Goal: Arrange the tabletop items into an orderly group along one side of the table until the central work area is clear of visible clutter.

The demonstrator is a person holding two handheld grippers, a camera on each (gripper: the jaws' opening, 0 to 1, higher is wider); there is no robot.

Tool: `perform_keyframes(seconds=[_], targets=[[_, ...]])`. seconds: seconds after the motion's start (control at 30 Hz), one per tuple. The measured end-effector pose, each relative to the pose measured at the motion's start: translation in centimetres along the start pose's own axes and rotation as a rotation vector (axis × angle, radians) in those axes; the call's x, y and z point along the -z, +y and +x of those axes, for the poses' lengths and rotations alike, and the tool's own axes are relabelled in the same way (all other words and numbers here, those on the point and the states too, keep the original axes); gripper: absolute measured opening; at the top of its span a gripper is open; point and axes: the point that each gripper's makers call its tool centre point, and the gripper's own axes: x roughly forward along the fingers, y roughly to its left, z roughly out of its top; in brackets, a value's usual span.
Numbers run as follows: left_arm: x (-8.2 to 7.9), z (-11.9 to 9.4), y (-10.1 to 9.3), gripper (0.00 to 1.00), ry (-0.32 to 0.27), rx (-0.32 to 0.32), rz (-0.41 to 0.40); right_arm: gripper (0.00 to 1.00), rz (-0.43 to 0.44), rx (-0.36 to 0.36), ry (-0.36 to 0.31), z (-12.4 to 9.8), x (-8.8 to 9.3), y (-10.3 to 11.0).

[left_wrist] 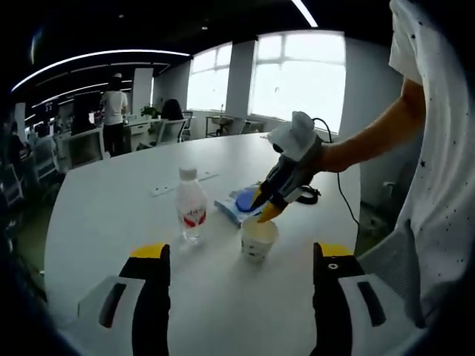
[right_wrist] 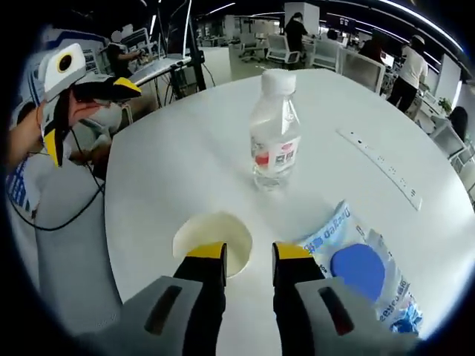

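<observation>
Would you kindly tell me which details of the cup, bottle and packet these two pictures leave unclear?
- Paper cup: in the right gripper view the right tongs cover its near rim; whether they grip it is unclear.
- Blue packet: in the left gripper view the right tongs hide much of it; in the right gripper view its print is too small to read.
- Water bottle: label text is too small to read.
</observation>
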Motion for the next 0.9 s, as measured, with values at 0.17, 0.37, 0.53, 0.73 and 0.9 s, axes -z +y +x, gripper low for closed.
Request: perform_keyframes(seconds=[0.17, 0.37, 0.53, 0.73, 0.9], targets=[[0.2, -0.4, 0.0, 0.80, -0.004, -0.010, -0.005, 0.15, -0.003, -0.006, 0.028, 0.7, 0.3, 0.0], [0.4, -0.5, 0.1, 0.79, -0.013, -0.018, -0.015, 0.05, 0.001, -0.012, 0.055, 1.1, 0.5, -0.1], [0.7, -0.5, 0.1, 0.79, -0.010, -0.020, -0.016, 0.00, 0.014, -0.015, 0.057, 1.1, 0.4, -0.1], [0.6, -0.5, 0.4, 0.79, -0.010, -0.020, -0.016, 0.00, 0.042, -0.030, 0.058, 1.0, 0.2, -0.1], [0.4, -0.3, 0.3, 0.79, -0.010, -0.014, -0.011, 0.00, 0.126, -0.049, 0.024, 0.3, -1.0, -0.6]])
